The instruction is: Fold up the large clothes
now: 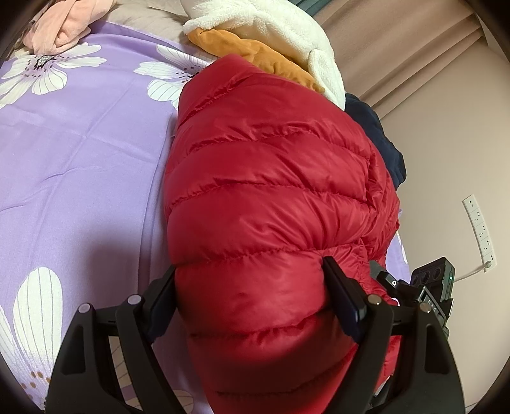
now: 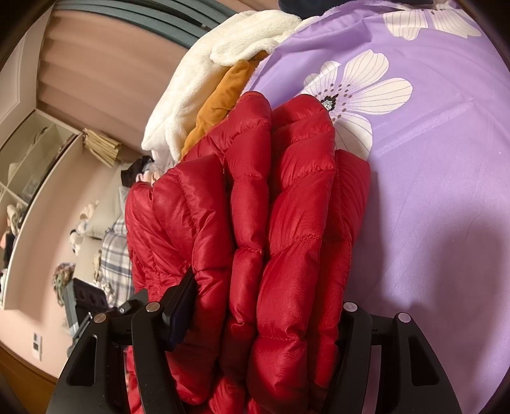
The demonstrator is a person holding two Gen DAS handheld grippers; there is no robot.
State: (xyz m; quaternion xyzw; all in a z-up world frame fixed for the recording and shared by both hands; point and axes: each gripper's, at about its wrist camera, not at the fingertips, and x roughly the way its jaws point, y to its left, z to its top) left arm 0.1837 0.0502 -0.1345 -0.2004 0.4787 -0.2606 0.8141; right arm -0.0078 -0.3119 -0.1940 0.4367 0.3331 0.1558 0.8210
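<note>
A red quilted puffer jacket (image 1: pixel 271 197) lies folded into a thick bundle on the purple flowered bedsheet (image 1: pixel 79 143). My left gripper (image 1: pixel 251 286) is shut on one end of the bundle, its fingers pressed into the padding on both sides. My right gripper (image 2: pixel 271 296) is shut on the stacked folded layers of the jacket (image 2: pixel 271 207); the right finger is mostly hidden behind the fabric. The other gripper's body shows at the lower right of the left wrist view (image 1: pixel 430 286) and at the lower left of the right wrist view (image 2: pixel 89 302).
A white fleece (image 1: pixel 271 28) and an orange garment (image 1: pixel 255 54) are piled beyond the jacket, with a dark navy garment (image 1: pixel 379 133) at the bed edge. A pink garment (image 1: pixel 60 28) lies far left. Curtains (image 1: pixel 398 47), wall sockets (image 1: pixel 479 223) and shelves (image 2: pixel 32 165) stand beside the bed.
</note>
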